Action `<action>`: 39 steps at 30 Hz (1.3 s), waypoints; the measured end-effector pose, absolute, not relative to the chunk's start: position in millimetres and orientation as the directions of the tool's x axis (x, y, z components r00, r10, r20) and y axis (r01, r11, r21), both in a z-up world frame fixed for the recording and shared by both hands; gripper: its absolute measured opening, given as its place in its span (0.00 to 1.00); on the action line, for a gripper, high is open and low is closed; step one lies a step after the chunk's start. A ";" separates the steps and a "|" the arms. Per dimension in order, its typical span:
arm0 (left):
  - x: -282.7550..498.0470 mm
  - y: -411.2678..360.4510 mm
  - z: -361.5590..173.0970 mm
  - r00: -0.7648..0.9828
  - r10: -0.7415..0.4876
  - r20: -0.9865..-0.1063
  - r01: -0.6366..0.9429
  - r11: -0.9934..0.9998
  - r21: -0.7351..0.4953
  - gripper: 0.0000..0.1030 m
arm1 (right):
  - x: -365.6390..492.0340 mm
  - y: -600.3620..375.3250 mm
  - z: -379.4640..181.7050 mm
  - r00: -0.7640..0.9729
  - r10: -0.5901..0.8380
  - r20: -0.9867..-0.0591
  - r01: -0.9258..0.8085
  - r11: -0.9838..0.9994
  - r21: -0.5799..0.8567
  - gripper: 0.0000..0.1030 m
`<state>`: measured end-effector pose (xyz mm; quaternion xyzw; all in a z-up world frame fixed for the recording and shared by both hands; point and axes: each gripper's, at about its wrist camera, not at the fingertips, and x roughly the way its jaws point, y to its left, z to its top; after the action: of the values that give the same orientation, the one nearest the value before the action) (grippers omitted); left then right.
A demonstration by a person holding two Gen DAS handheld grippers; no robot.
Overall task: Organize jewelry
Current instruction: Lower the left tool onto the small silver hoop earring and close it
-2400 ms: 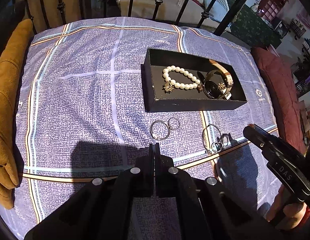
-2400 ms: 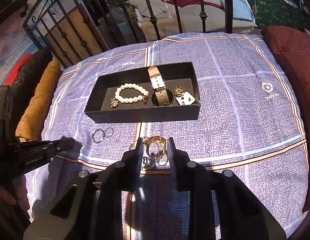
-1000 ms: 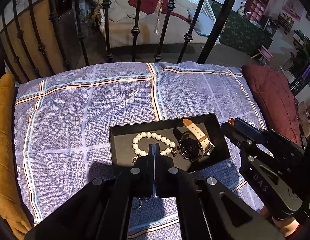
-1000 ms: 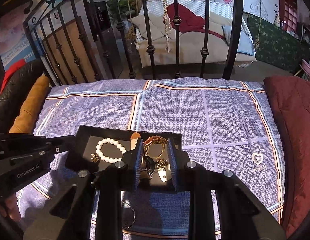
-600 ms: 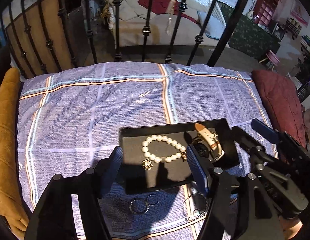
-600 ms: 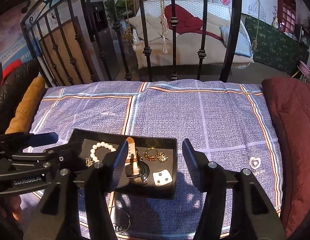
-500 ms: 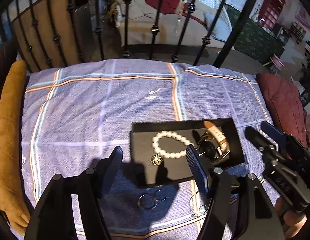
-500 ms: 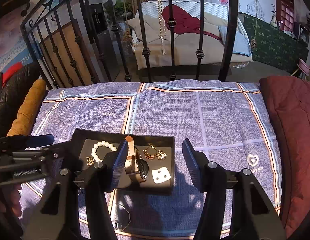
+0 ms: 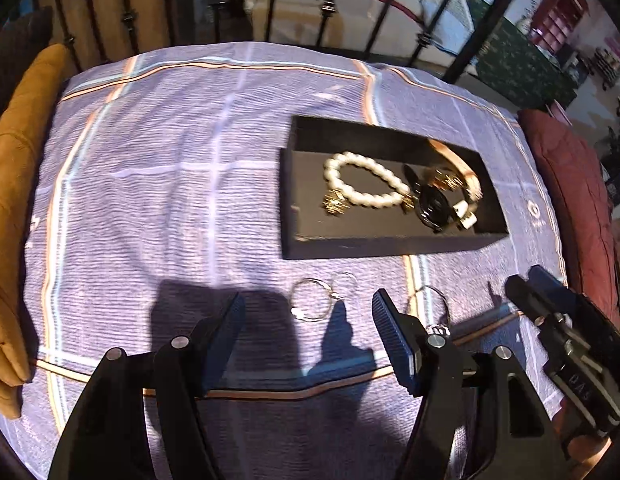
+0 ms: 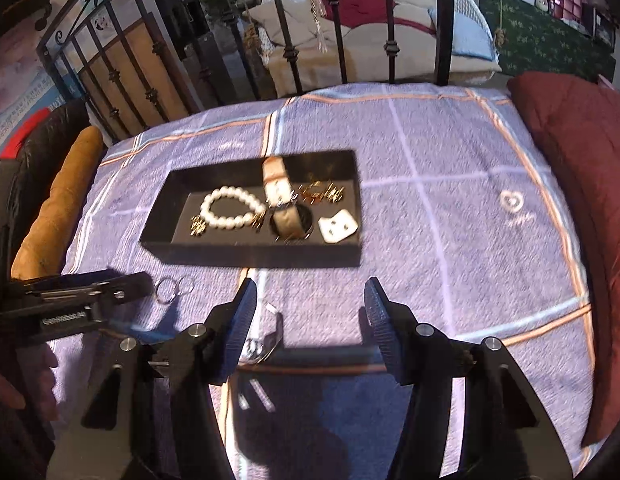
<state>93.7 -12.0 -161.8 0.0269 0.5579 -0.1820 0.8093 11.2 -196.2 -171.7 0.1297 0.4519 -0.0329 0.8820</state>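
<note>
A black tray (image 9: pixel 374 246) (image 10: pixel 237 256) lies on the purple plaid cloth. It holds a pearl bracelet (image 9: pixel 364 184) (image 10: pixel 229 210), a watch with a tan strap (image 9: pixel 438 204) (image 10: pixel 283 208), gold earrings (image 10: pixel 322 194) and a white earring card (image 10: pixel 338 226). A pair of silver hoop earrings (image 9: pixel 320 298) (image 10: pixel 171 290) lies on the cloth in front of the tray. A silver bangle (image 9: pixel 432 310) (image 10: pixel 265 340) lies to their right. My left gripper (image 9: pixel 305 330) is open and empty, just short of the hoops. My right gripper (image 10: pixel 307 316) is open and empty, above the bangle's area.
A mustard cushion (image 9: pixel 13 184) lies along the left edge and a dark red cushion (image 10: pixel 582 184) along the right. A black iron railing (image 10: pixel 338 20) stands behind the cloth. The other gripper shows at each view's side.
The right gripper carried the gold earrings to the tray, opened and left them there. The left gripper opened too. Both have pulled back and dropped toward the cloth in front of the tray.
</note>
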 end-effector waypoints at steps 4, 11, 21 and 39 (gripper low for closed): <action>94.0 -27.9 -178.8 0.298 -0.239 -0.924 0.374 0.920 -0.117 0.62 | 6.8 -174.4 -182.8 0.572 0.096 -0.815 0.118 0.973 0.198 0.55; 91.0 -38.0 -197.9 0.287 -0.193 -0.938 0.471 0.881 -0.037 0.61 | 12.6 -146.3 -208.0 0.533 0.118 -0.838 0.027 0.988 0.155 0.50; 76.0 -22.4 -196.8 0.219 -0.274 -0.936 0.485 0.863 -0.139 0.26 | -1.1 -169.1 -207.7 0.508 0.106 -0.855 0.080 0.982 0.169 0.13; 83.0 -20.8 -198.0 0.253 -0.288 -0.924 0.475 0.869 -0.140 0.26 | 21.2 -147.5 -219.3 0.508 0.083 -0.858 0.004 0.995 0.099 0.18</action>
<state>83.0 -20.8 -198.0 0.0833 0.5611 -0.2421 0.7872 21.2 -147.5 -219.3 0.0440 0.4957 0.0227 0.8671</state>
